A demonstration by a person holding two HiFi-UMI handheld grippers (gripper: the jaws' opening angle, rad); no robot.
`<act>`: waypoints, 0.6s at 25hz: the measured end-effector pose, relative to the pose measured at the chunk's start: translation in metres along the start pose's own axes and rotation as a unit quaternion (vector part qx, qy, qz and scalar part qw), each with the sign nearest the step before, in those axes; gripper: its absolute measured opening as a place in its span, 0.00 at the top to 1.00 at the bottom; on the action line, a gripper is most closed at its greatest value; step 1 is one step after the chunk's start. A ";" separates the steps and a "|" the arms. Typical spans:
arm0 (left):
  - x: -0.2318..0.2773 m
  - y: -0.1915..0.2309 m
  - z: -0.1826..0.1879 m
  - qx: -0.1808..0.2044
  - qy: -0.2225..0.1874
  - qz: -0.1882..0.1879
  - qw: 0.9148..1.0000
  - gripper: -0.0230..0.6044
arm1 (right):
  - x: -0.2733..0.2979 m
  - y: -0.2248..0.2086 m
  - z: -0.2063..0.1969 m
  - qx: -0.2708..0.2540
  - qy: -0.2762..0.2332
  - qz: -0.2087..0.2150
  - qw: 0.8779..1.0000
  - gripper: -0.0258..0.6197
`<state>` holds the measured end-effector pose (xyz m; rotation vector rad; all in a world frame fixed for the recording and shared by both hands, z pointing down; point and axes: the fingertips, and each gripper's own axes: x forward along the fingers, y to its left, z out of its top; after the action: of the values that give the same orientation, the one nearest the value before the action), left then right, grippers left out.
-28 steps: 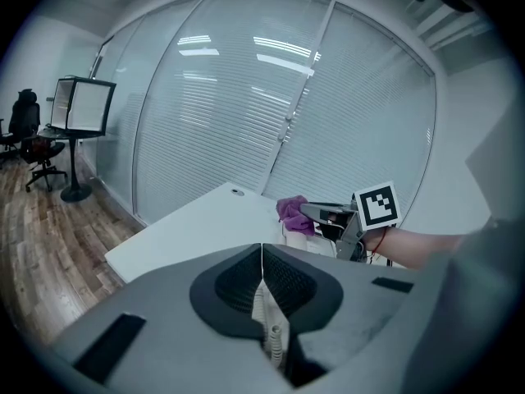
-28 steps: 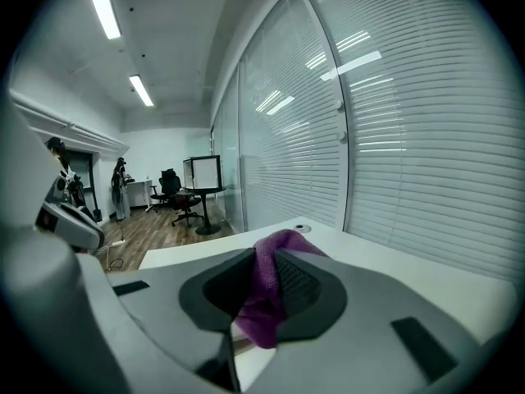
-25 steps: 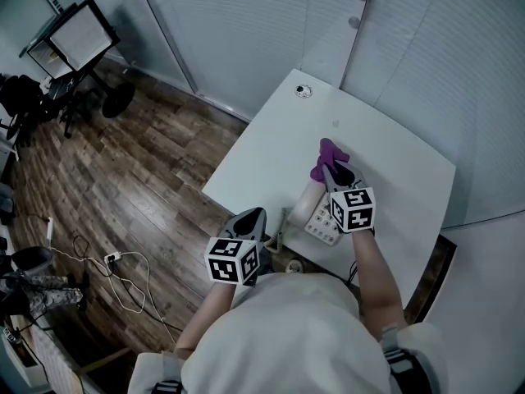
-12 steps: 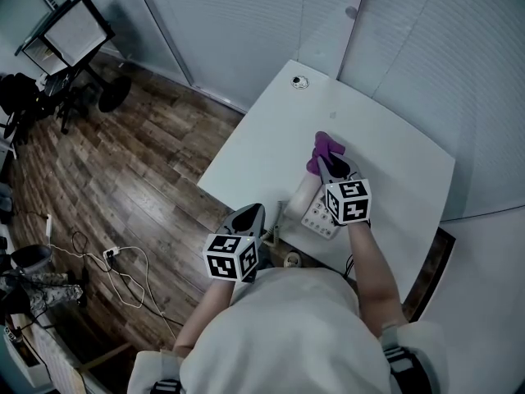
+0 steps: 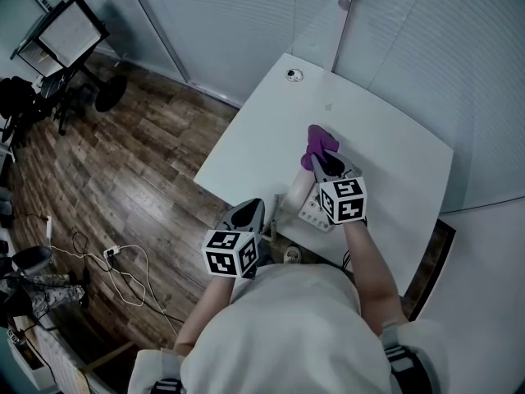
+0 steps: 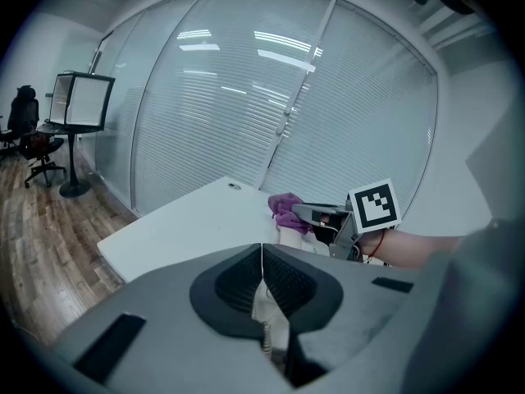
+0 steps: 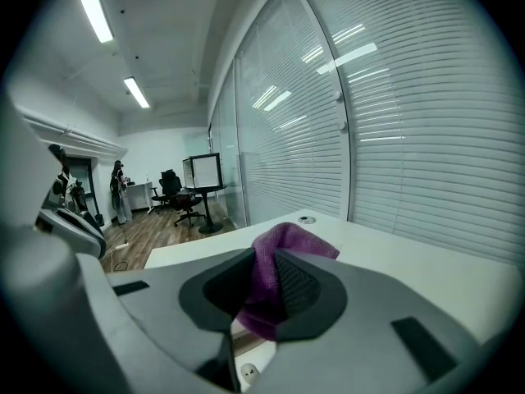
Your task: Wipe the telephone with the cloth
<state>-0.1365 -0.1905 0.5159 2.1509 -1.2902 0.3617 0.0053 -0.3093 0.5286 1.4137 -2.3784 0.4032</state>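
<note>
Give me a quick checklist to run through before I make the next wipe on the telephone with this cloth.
1. Cloth gripped: ok. The right hand-held gripper has its jaws shut on the purple cloth.
2. Cloth at the telephone: ok. In the head view it hangs at the phone's far end.
3. Cloth touching the phone: cannot tell.
4. Left hand-held gripper out of the wiping path: ok. It sits at the near edge of the table, left of the phone, jaws together.
5. Phone steadied: cannot tell. No view shows the left hand-held gripper clearly gripping it.
6. Room to sweep: ok. The table beyond the phone is bare.
</note>
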 end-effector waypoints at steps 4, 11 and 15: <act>-0.001 -0.001 -0.003 -0.001 0.001 0.000 1.000 0.93 | -0.004 0.008 -0.003 -0.003 0.001 0.007 1.000 0.83; -0.002 -0.004 -0.006 -0.007 -0.003 0.001 1.000 0.93 | -0.010 0.021 -0.008 -0.012 0.005 0.022 1.000 0.83; -0.002 -0.006 -0.006 -0.008 -0.006 0.001 1.000 0.93 | -0.013 0.026 -0.011 -0.015 0.007 0.029 0.999 0.83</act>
<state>-0.1315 -0.1833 0.5169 2.1414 -1.2969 0.3395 -0.0108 -0.2825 0.5317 1.3277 -2.4096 0.3899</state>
